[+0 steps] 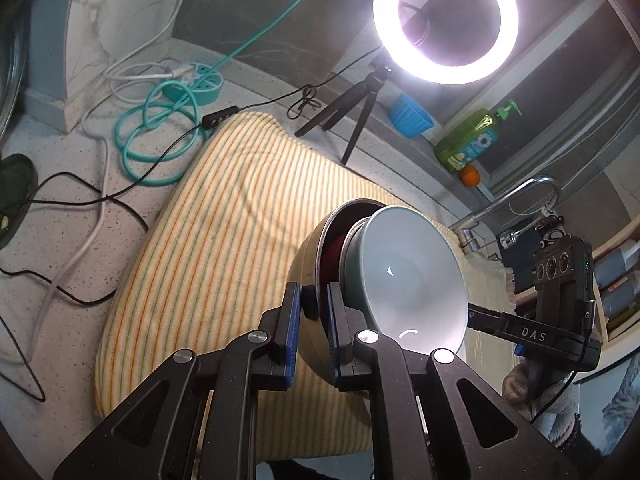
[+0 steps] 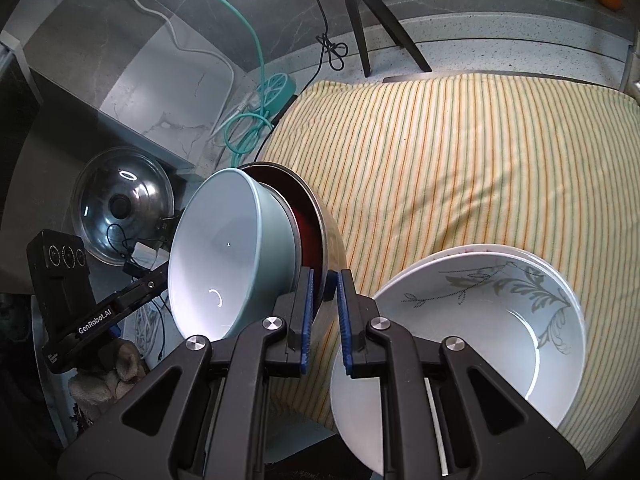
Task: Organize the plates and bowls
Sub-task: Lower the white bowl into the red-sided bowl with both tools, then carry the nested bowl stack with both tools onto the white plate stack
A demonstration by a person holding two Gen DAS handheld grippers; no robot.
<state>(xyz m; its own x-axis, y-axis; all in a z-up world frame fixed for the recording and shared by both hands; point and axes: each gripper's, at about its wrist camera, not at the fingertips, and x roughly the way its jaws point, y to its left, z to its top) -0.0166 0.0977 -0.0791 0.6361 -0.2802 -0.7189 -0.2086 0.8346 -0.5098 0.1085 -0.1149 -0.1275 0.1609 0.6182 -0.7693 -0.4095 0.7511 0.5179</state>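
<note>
Grippers clamp one nested stack of bowls from opposite sides. In the left wrist view, the left gripper (image 1: 311, 320), at lower centre, is closed with its blue pads pinching the rim of the outer metal bowl (image 1: 310, 268); a pale green bowl (image 1: 416, 276) sits inside it, white interior facing right. In the right wrist view, the right gripper (image 2: 323, 316), at lower centre, is likewise closed on the same rim, opposite the left one, with the stack tipped on edge to the left of frame. Behind lies a striped towel (image 2: 460, 160), and at lower right a white floral bowl (image 2: 480, 332) rests on white plates. The stack looks heavy, rigid and slick; the inner bowl is probably ceramic, is breakable and could slide out, so gripping both rims seems wisest.
</note>
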